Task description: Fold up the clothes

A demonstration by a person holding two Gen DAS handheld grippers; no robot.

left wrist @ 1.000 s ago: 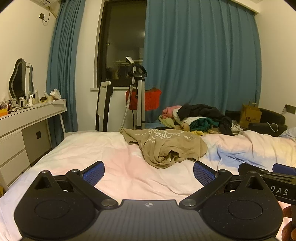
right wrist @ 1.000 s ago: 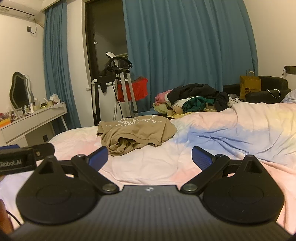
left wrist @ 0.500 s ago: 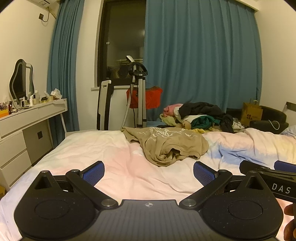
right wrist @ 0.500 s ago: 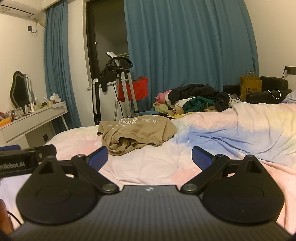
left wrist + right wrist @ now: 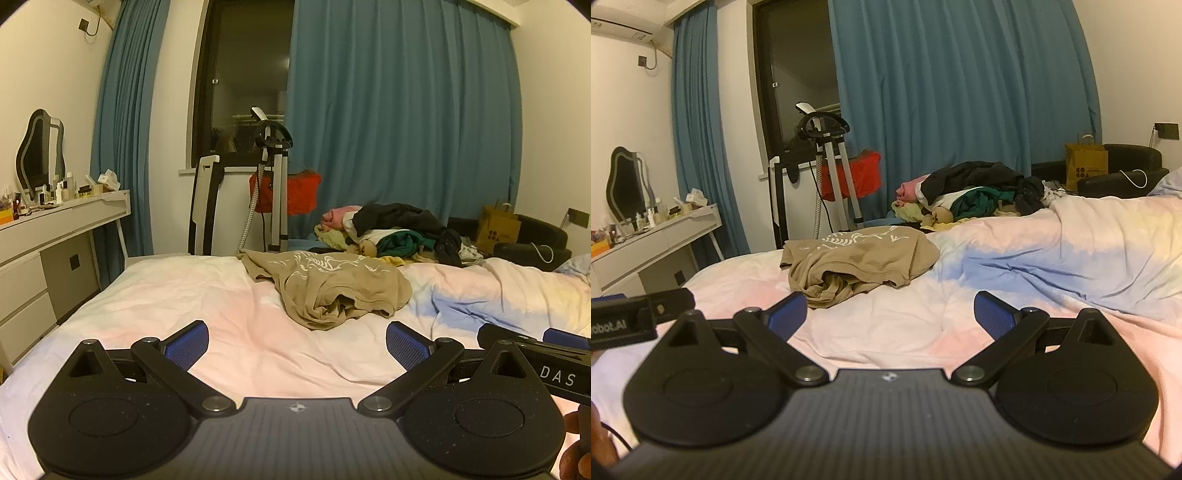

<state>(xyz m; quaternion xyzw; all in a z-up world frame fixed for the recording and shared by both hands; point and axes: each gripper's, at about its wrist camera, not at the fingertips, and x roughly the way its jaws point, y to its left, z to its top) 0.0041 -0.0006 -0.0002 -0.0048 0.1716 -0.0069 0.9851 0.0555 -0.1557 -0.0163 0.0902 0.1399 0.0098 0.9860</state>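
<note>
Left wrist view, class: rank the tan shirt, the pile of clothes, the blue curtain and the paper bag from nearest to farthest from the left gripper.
1. Tan shirt, crumpled on the bed just ahead of the open left gripper.
2. Pile of clothes, past the bed's far edge, slightly right.
3. Paper bag, far right, and blue curtain, at the back wall: too close to call.

Colours: mostly tan, pastel, teal.
Tan T-shirt with white skeletal print; bed sheet pastel pink/blue/yellow tie-dye; curtains teal; dresser white; paper bag mustard, dark dots; gripper pads blue.
</note>
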